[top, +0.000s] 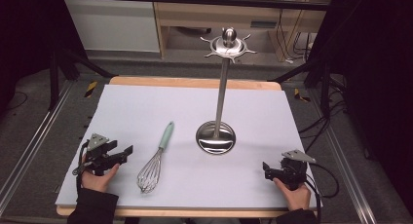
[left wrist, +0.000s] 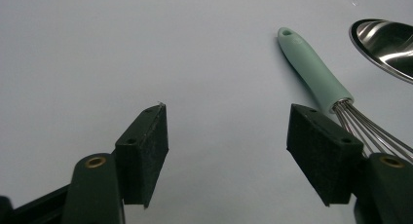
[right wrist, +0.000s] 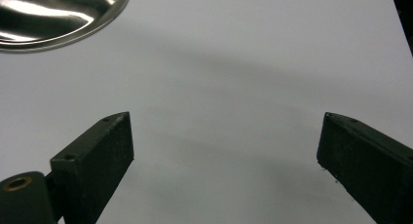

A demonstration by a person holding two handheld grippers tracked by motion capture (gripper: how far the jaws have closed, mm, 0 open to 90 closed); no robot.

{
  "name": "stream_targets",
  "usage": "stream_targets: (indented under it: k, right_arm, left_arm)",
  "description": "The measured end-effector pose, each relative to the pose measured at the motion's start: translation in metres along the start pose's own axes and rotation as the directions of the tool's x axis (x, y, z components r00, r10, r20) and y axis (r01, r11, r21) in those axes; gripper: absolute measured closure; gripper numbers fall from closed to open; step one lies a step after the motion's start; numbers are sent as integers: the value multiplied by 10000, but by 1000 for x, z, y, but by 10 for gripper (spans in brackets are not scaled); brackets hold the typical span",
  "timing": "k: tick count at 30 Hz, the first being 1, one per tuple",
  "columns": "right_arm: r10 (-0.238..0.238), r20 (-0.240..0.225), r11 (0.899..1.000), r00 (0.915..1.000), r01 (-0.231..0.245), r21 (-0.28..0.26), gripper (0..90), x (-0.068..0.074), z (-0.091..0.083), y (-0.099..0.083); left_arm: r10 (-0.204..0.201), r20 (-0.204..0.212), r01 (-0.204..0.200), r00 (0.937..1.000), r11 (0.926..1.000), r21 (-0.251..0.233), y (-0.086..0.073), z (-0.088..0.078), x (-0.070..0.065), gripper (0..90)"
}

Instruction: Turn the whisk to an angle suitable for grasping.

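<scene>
High view: whisk (top: pixel 155 161) lies near the worktop (top: pixel 146 102) front edge, left of the stand (top: pixel 216 136). Left gripper (top: pixel 127 151) sits by the front-left corner, right gripper (top: pixel 266 168) by the front-right.

Left gripper view: jaws wide apart, nothing btwn them, whisk (left wrist: pixel 316 75) just beside.

Right gripper view: jaws apart, nothing btwn them.

A: Any writing to read on the whisk (top: pixel 155 160) or the metal stand (top: pixel 216 136)?
B: None; no label, brand or number can be read anywhere.

High view looks down from the near edge of the tabletop (top: pixel 146 102); both tongs views skim low – sharing the stand (left wrist: pixel 384 44).
</scene>
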State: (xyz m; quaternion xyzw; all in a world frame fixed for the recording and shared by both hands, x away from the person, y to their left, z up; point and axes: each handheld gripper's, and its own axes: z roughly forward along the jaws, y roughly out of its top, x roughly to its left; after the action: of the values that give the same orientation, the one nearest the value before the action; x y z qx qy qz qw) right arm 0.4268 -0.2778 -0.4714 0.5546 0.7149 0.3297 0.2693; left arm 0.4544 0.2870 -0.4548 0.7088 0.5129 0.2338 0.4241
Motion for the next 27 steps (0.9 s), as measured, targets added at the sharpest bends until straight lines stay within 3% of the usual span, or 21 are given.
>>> stream_targets:
  k: [9, 12, 27]
  right_arm:
    - [210, 76, 9998, 9998, -210, 14, 55, -4, -2, -2]
    - [76, 148, 9999, 9999, -78, 151, 59, -3, -3, -4]
    - [-33, 160, 10000, 9999, 32, 82, 45, -2, -4, -4]
  left_arm:
    - [215, 326, -222, 9992, 9996, 189, 5, -3, -10, 338]
    - [317, 593, -340, 9977, 9987, 379, 9, -3, -16, 330]
    - [698, 1080, -771, 9917, 9949, 651, 23, -1, -38, 328]
